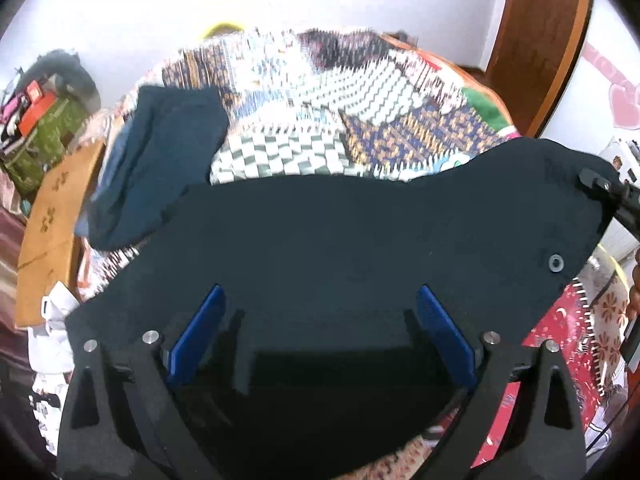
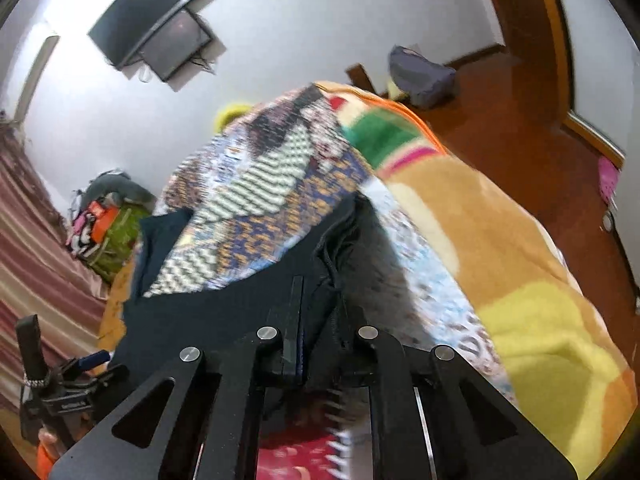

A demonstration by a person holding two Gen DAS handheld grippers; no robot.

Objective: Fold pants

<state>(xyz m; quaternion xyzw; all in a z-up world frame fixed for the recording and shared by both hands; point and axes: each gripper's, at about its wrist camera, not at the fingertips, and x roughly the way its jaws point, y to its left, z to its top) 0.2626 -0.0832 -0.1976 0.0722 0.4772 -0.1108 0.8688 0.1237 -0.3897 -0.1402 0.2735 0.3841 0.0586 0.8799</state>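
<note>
Dark navy pants [image 1: 340,240] are spread across the patchwork bed and fill the middle of the left wrist view. My left gripper [image 1: 320,296] hovers over them, its blue pads [image 1: 200,340] wide apart and pressing on nothing. At the far right edge of the cloth, my right gripper [image 1: 596,186] pinches the pants near a metal eyelet [image 1: 555,262]. In the right wrist view the right gripper [image 2: 320,316] is shut on a bunched edge of the pants [image 2: 224,320], lifted a little off the bed. The other gripper's blue finger [image 2: 96,358] shows at lower left.
A pile of folded dark clothes [image 1: 160,152] lies on the quilt [image 1: 360,112] at the far left. An orange and yellow blanket [image 2: 500,260] hangs off the bed's right side. A wooden board [image 1: 52,220] and clutter [image 1: 36,128] stand left, a bag [image 2: 420,76] on the floor.
</note>
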